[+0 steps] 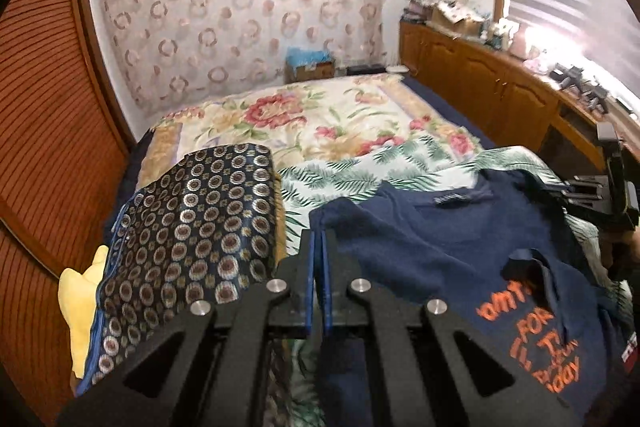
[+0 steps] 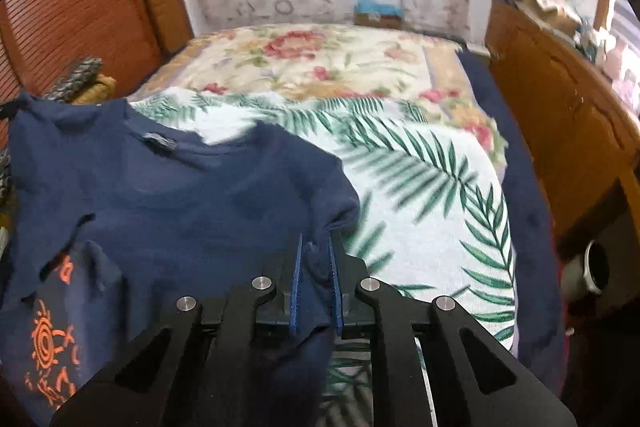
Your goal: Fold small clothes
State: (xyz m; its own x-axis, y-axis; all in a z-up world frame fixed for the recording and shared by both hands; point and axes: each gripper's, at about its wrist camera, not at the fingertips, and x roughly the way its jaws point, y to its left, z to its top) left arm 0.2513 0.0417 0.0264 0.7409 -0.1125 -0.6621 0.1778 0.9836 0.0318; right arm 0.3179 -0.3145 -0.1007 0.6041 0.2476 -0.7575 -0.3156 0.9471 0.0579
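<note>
A small navy T-shirt (image 1: 432,247) with orange print lies spread over a palm-leaf sheet (image 1: 340,175) on the bed, neck away from me. My left gripper (image 1: 319,239) is shut on the shirt's left sleeve edge. In the right wrist view the T-shirt (image 2: 180,199) fills the left half, and my right gripper (image 2: 316,247) is shut on a bunch of its right sleeve cloth, the blue pads held slightly apart by the fabric. The right gripper also shows in the left wrist view (image 1: 600,195) at the far right edge.
A dark patterned cushion (image 1: 192,239) and a yellow cloth (image 1: 80,303) lie left of the shirt. A floral bedspread (image 1: 320,115) covers the far bed. A wooden cabinet (image 1: 500,83) runs along the right, a slatted wooden door (image 1: 44,147) on the left.
</note>
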